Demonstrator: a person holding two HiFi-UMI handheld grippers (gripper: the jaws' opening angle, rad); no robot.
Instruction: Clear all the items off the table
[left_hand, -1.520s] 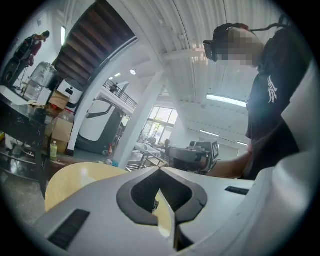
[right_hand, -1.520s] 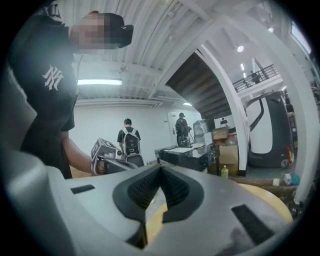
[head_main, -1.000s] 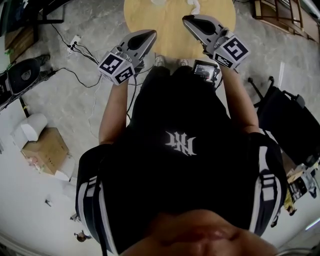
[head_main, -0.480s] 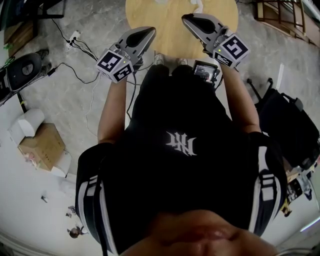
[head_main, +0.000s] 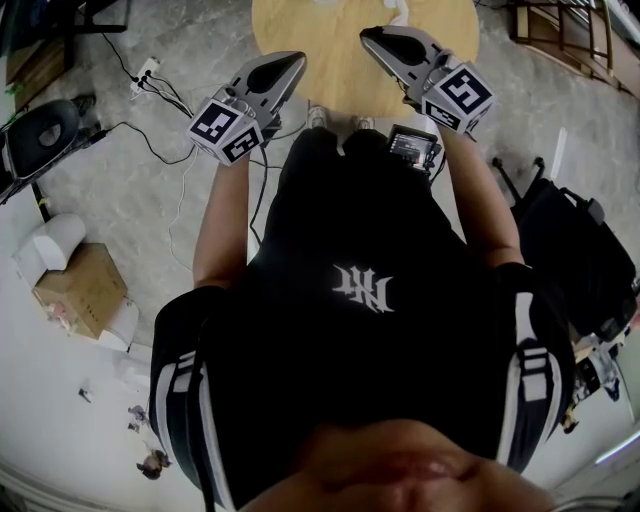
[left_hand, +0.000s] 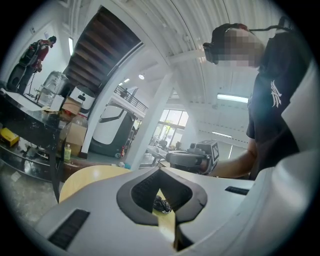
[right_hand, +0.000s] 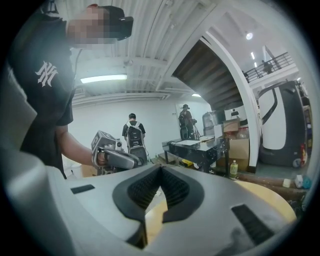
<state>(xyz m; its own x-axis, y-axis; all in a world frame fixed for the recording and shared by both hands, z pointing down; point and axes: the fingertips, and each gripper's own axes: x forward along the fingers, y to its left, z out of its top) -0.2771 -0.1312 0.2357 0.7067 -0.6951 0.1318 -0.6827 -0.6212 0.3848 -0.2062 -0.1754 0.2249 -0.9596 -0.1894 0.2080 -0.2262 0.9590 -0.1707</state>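
A round wooden table (head_main: 340, 55) lies at the top of the head view, with white items (head_main: 394, 12) at its far edge, mostly cut off. My left gripper (head_main: 298, 63) hovers at the table's near left edge, shut and holding nothing. My right gripper (head_main: 368, 37) is over the table's right half, also shut and empty. In the left gripper view the jaws (left_hand: 160, 173) meet at the tips; the yellow tabletop (left_hand: 87, 177) and a small dark thing (left_hand: 161, 204) show through the gap. The right gripper (right_hand: 161, 171) faces the left gripper (right_hand: 117, 158).
Cables (head_main: 160, 150) and a power strip (head_main: 150, 78) run over the floor at the left. A cardboard box (head_main: 85, 290) and white roll (head_main: 50, 240) sit lower left. A black chair (head_main: 580, 250) stands at the right. Two people (right_hand: 134, 132) and a dark workbench (right_hand: 200, 147) stand far off.
Both grippers have drifted slightly up the picture, and the left one a little to the left. Their jaws stay shut and empty.
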